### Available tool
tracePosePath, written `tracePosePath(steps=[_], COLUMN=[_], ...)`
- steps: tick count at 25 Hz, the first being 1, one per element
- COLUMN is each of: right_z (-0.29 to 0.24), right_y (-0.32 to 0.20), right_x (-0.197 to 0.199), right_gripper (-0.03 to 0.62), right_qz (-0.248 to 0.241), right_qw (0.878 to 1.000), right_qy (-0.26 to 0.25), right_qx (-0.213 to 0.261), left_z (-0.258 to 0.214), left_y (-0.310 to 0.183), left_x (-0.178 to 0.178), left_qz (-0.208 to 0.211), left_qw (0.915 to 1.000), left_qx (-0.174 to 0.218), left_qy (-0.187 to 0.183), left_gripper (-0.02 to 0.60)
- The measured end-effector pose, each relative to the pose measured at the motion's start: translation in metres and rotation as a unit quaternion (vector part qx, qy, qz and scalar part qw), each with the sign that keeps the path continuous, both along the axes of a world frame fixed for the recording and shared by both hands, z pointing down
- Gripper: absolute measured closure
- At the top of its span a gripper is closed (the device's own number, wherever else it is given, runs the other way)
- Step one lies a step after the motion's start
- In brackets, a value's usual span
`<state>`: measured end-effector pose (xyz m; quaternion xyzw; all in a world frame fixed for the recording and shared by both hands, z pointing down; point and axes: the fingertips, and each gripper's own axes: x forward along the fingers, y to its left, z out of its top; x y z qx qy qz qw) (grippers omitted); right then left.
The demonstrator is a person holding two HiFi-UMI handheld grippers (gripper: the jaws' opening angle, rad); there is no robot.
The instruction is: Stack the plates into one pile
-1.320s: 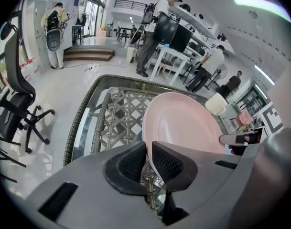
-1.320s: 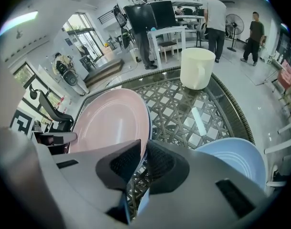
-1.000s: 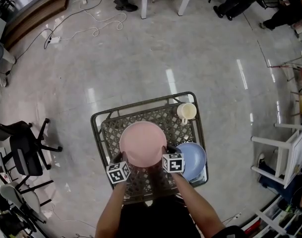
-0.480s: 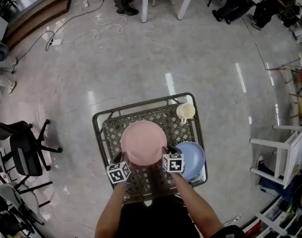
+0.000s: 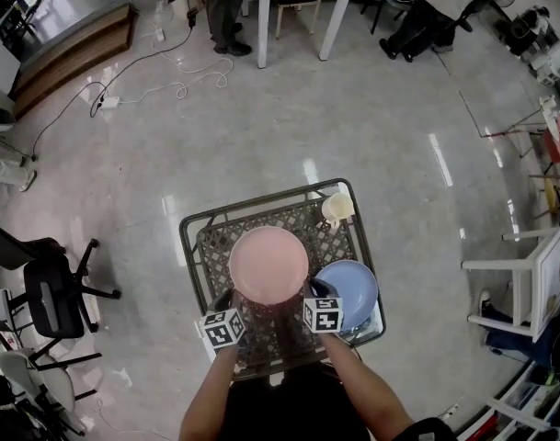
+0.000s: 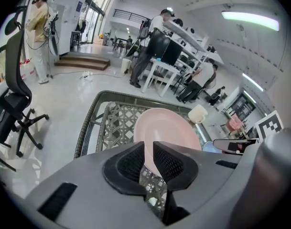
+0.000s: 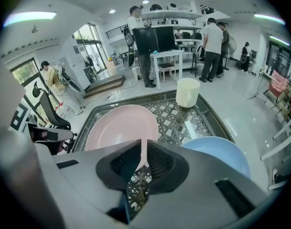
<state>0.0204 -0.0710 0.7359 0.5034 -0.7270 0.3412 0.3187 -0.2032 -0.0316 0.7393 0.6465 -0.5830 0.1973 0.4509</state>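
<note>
Pink plate gripped at near rim by left hand-held gripper and right hand-held gripper, jaws just tightened; blue plate lies rightward, beside the right one

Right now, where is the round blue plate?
In the head view the round blue plate sits at the near right corner of the lattice table, just right of the round pink plate, with the cream cup beyond it.
</note>
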Motion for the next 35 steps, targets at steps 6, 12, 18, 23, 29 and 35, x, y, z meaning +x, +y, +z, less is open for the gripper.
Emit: tracePosePath(steps=[6, 12, 18, 23, 29, 35], right_z=[-0.038, -0.077, -0.109, -0.123, -0.142, -0.154], right_y=[0.04, 0.09, 0.148, 0.19, 0.211, 0.213], right_x=[-0.005, -0.013, -0.03, -0.032, -0.019, 0.001], right_gripper=[0.575, 0.583, 0.585, 0.585, 0.585, 0.585], right_qz=[0.019, 0.034, 0.05, 0.052, 0.062, 0.085], right_qw=[0.999, 0.996, 0.992, 0.989, 0.987, 0.982], right_qy=[-0.01, -0.025, -0.052, -0.055, -0.051, -0.06], right_qx=[0.04, 0.072, 0.104, 0.125, 0.142, 0.156], left_z=[-0.037, -0.07, -0.101, -0.112, -0.131, -0.136], left_y=[0.029, 0.063, 0.096, 0.121, 0.138, 0.149], left_x=[0.006, 0.019, 0.029, 0.04, 0.058, 0.085], left_qz=[0.018, 0.081, 0.112, 0.134, 0.152, 0.174], left_qw=[0.9991, 0.9938, 0.9867, 0.9816, 0.9765, 0.9722], left_qx=[0.036, 0.075, 0.116, 0.133, 0.146, 0.149], left_qy=[0.012, -0.01, 0.019, 0.03, 0.043, 0.048], left_gripper=[0.54, 0.563, 0.566, 0.566, 0.566, 0.566])
